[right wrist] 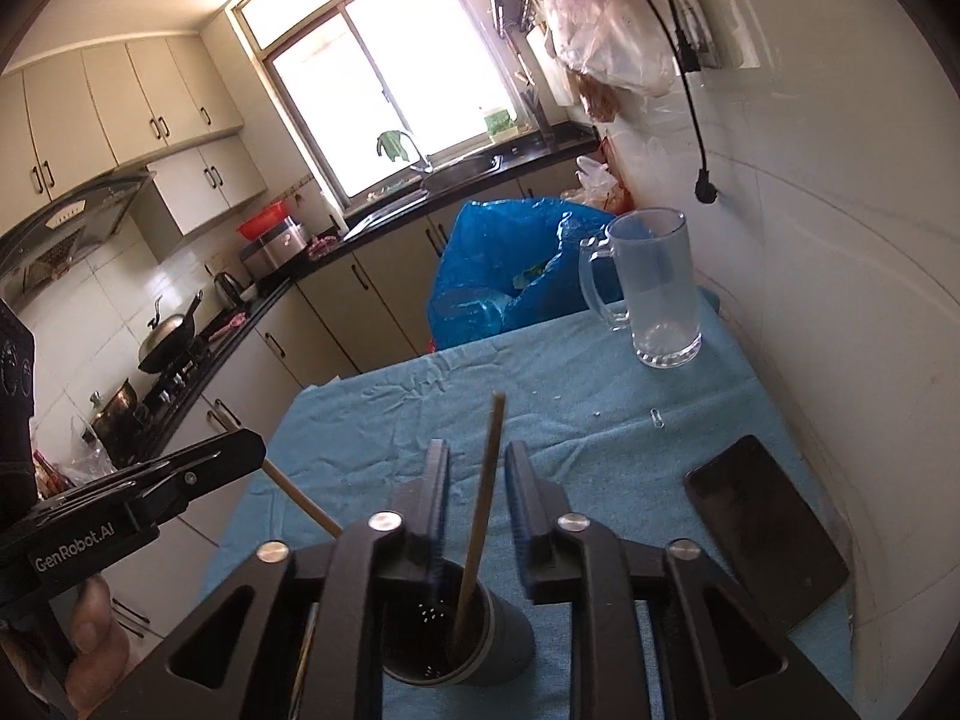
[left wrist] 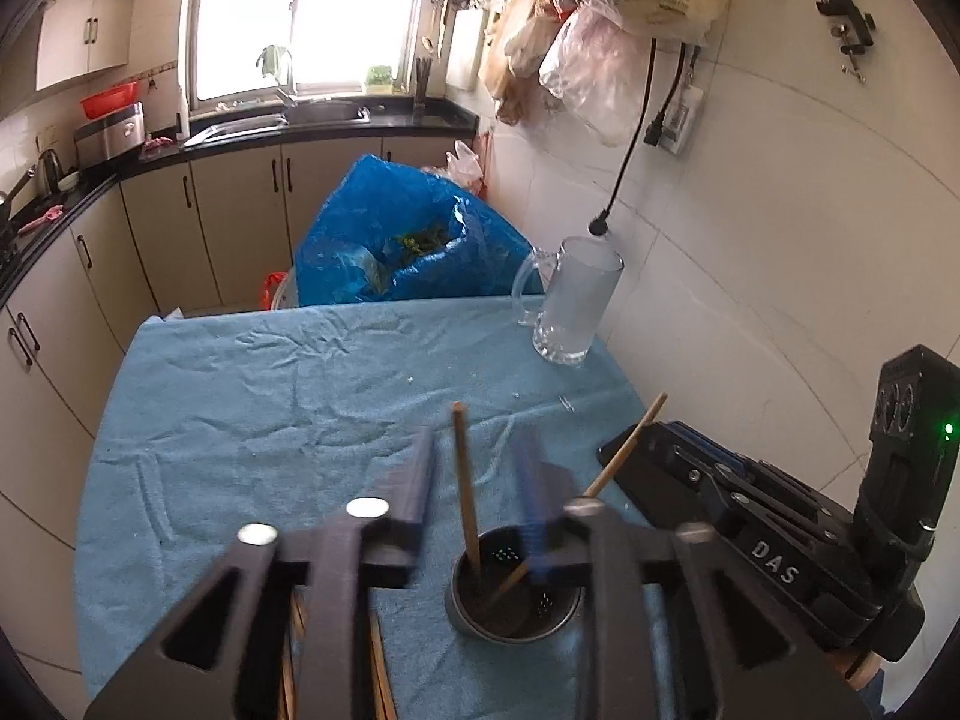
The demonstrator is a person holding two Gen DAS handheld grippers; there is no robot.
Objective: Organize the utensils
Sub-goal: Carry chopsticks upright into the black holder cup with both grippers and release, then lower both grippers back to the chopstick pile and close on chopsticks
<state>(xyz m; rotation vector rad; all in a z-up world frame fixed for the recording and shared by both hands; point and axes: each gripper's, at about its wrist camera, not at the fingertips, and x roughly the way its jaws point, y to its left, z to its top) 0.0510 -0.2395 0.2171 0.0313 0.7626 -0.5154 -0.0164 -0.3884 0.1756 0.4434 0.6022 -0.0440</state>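
A perforated metal utensil holder (left wrist: 516, 600) (right wrist: 480, 648) stands on the blue cloth at the near edge. Two wooden chopsticks stand in it. One chopstick (left wrist: 463, 480) rises between the fingers of my left gripper (left wrist: 475, 438), which is open, pads clear of the stick. The other chopstick (right wrist: 487, 480) (left wrist: 627, 450) leans right and rises between the fingers of my right gripper (right wrist: 477, 447), also open with gaps on both sides. More wooden sticks (left wrist: 379, 666) lie under the left gripper, mostly hidden.
A glass mug (left wrist: 576, 306) (right wrist: 657, 294) stands at the far right by the tiled wall. A black phone (right wrist: 762, 528) lies on the cloth (left wrist: 240, 396) at the right. A blue plastic bag (left wrist: 390, 240) sits behind the table. A hand (right wrist: 96, 648) holds the left gripper.
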